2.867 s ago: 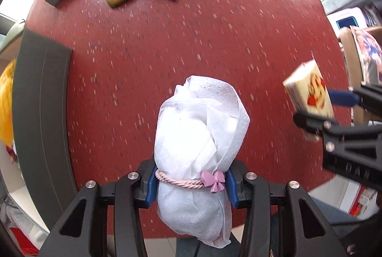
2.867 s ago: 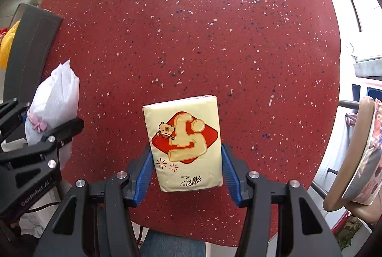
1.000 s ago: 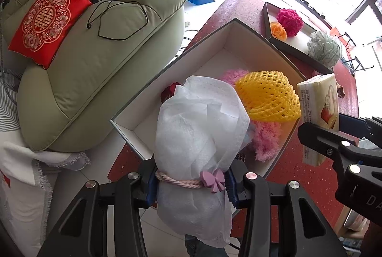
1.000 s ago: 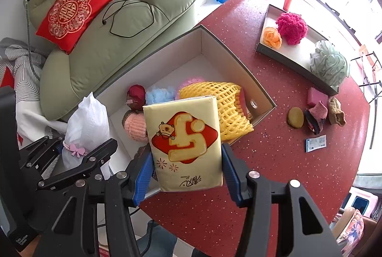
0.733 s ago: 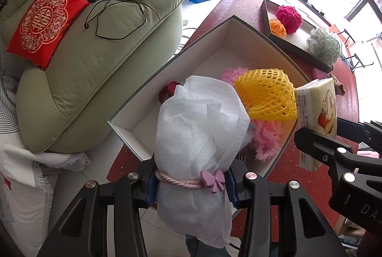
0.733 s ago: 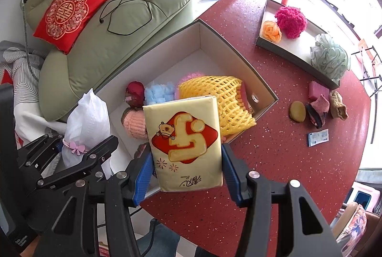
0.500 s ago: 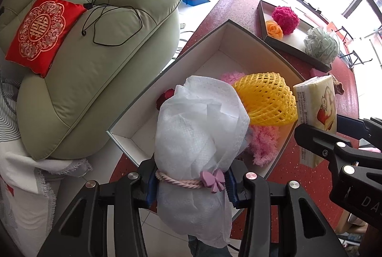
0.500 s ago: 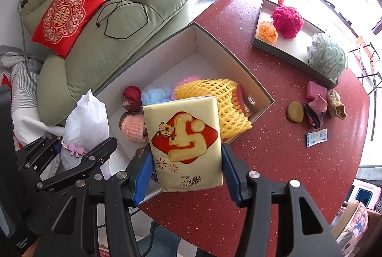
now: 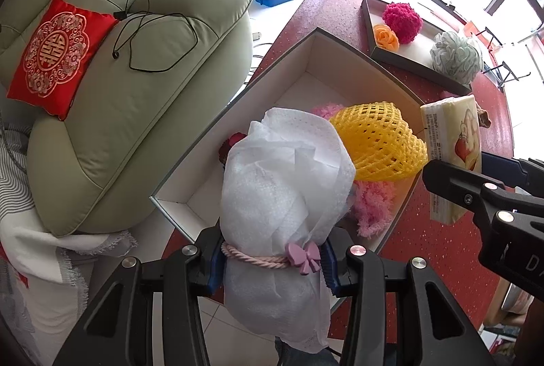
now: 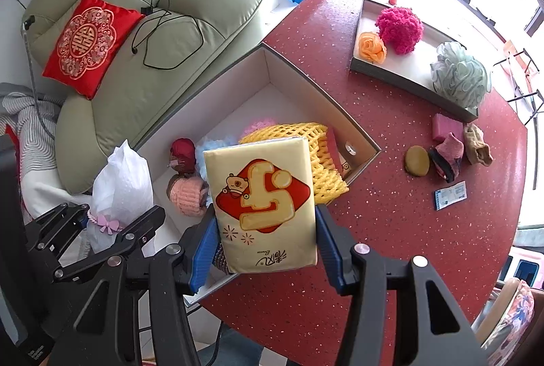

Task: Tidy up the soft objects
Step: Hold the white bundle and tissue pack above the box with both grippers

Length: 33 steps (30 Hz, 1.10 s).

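- Left gripper clamped on the white tissue bundle at its waist, blue pads pressed against the pink cord with the small bow.
- Right gripper clamped on the yellow tissue pack, pads pressed against both of its long sides, printed face toward the camera.
- Both held in the air over the near end of the open grey box, bundle to the left of the pack; same grips as in every earlier frame, jaw widths unchanged.
- Nearly three seconds back: only bare red tabletop beneath both grippers, box just a dark edge at the left; now both over the box and the green armchair with its red cushion.
- Over the last second: scene almost the same, only slightly turned in view.
- Inside the box: yellow foam net, pink fluffy piece, pale blue puff, dark red ball, peach knitted piece; same contents as one second back.
- On the red table beyond the box: grey tray with an orange rose, a magenta pompom and a pale green bath puff.
- Loose on the table at right: pink sponge, olive pad, socks and a blue-and-white sachet.
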Each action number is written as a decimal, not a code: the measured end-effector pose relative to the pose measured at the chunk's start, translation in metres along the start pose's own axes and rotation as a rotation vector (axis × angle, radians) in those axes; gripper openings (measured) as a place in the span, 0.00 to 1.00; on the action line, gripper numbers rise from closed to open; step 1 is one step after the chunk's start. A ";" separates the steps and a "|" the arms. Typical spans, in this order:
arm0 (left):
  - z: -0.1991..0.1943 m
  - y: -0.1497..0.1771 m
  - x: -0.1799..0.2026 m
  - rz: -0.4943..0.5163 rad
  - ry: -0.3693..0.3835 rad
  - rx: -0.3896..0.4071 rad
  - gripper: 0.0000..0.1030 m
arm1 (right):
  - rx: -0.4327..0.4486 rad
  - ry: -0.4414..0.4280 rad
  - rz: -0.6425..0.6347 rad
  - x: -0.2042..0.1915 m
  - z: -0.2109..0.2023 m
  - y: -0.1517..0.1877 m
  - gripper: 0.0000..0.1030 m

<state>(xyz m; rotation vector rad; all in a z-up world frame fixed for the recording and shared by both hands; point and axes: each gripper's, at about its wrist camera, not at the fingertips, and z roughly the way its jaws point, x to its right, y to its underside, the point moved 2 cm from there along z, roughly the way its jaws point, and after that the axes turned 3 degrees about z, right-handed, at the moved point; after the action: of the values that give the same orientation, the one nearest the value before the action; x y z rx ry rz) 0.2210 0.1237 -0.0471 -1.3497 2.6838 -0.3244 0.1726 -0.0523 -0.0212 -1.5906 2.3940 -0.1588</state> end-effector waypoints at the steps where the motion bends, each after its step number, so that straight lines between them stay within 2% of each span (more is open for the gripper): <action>1: 0.000 0.000 0.001 0.003 -0.002 -0.002 0.45 | 0.002 -0.004 0.003 0.001 0.000 0.000 0.56; 18: -0.006 0.005 0.041 0.106 -0.060 -0.041 0.45 | 0.037 -0.092 0.170 0.060 -0.002 0.013 0.56; 33: -0.014 0.005 0.050 0.098 -0.090 -0.042 0.45 | 0.049 -0.143 0.216 0.083 -0.002 0.018 0.56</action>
<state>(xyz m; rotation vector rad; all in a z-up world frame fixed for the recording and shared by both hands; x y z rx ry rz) 0.1842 0.0883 -0.0356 -1.2075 2.6845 -0.1942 0.1253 -0.1216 -0.0368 -1.2670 2.4093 -0.0590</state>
